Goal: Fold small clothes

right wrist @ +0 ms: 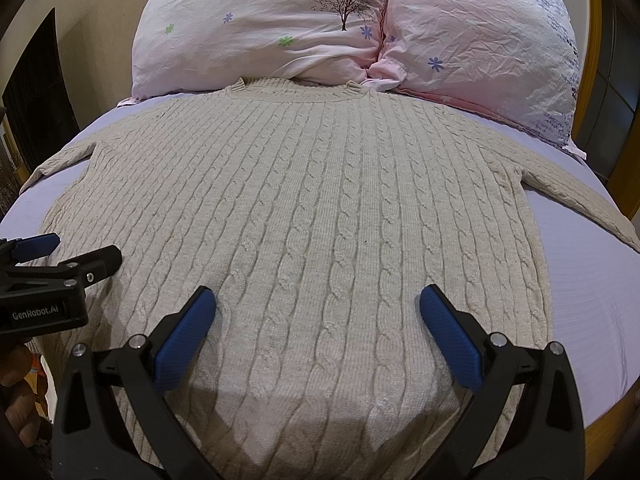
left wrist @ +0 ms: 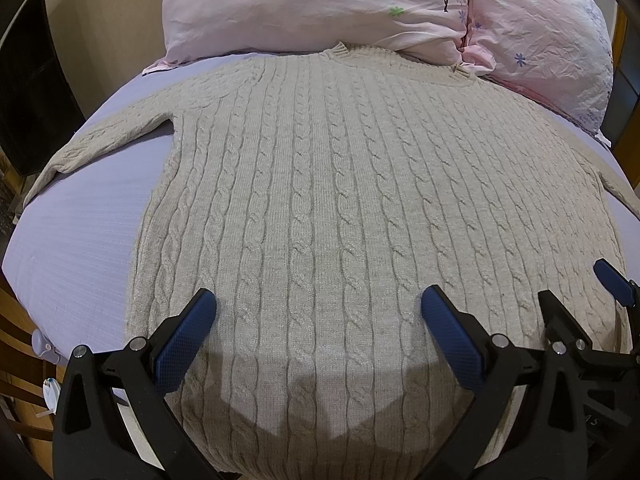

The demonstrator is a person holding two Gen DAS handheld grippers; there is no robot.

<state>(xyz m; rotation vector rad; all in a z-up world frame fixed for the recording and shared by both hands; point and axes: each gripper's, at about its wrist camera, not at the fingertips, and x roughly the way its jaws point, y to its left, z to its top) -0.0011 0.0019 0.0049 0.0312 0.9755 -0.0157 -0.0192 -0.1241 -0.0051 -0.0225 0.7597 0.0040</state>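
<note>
A beige cable-knit sweater lies flat on the lilac bed sheet, collar toward the pillows, both sleeves spread out to the sides. It also shows in the right wrist view. My left gripper is open and empty, hovering over the sweater's lower left part near the hem. My right gripper is open and empty over the lower right part. The right gripper shows at the right edge of the left view, and the left gripper at the left edge of the right view.
Two pink flowered pillows lie at the head of the bed, touching the sweater's collar. Wooden bed frame on the right. Bare sheet lies on both sides of the sweater.
</note>
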